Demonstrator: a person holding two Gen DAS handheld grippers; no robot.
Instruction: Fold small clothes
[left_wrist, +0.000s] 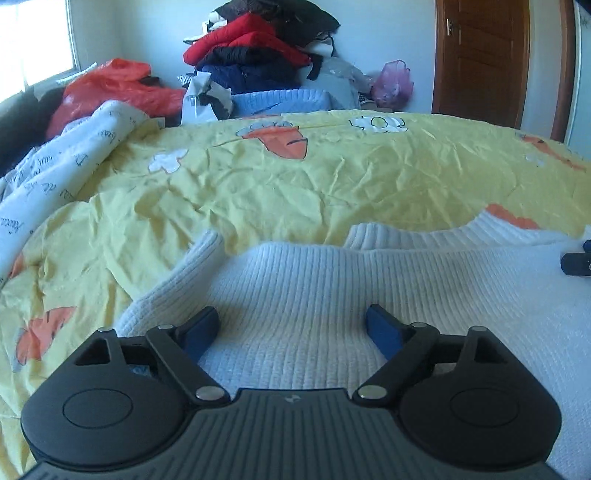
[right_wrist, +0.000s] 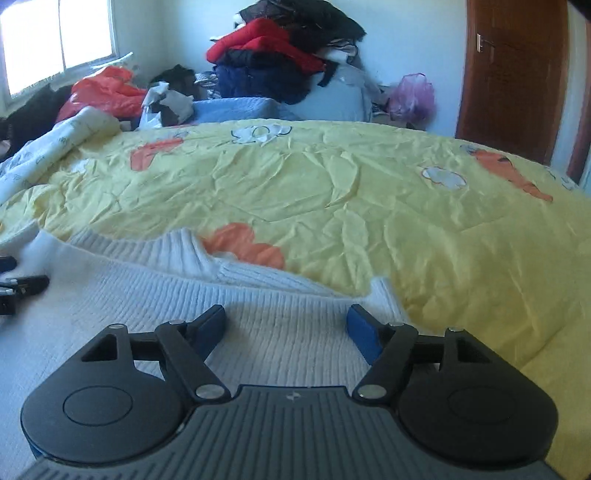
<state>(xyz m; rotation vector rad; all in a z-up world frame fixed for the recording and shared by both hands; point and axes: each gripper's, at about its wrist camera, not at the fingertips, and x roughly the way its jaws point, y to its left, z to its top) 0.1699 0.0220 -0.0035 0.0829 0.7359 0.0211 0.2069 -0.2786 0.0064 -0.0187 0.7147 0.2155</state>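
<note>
1. White ribbed knit sweater (left_wrist: 369, 280) lies flat on the yellow bedspread (left_wrist: 295, 177), at the near edge of the bed; ribbed collar points toward the far side, one sleeve folded in over the body at the sweater's left edge
2. Left gripper (left_wrist: 293, 326) low over the sweater's left part, jaws spread wide; blue pads (left_wrist: 199, 332) stand apart with only flat knit between them, nothing pinched
3. Right gripper (right_wrist: 286, 325) low over the sweater's right part, close to the folded sleeve edge; jaws also apart, blue pads (right_wrist: 364, 332) clear of any fold, nothing held
4. Each camera catches the other gripper's dark tip at the frame edge, resting over the sweater's middle
5. Bedspread is crumpled, printed with orange carrots (left_wrist: 284, 138) and white flowers
6. White quilt with script print (left_wrist: 62, 177) bunched along the bed's left side
7. Beyond the bed: pile of red, black and navy clothes (left_wrist: 255, 48) against the wall, orange plastic bag (left_wrist: 110, 85), pink bag (left_wrist: 393, 83), folded light blue knit (left_wrist: 288, 99)
8. Brown wooden door (left_wrist: 480, 59) at right, window (right_wrist: 55, 40) at left
</note>
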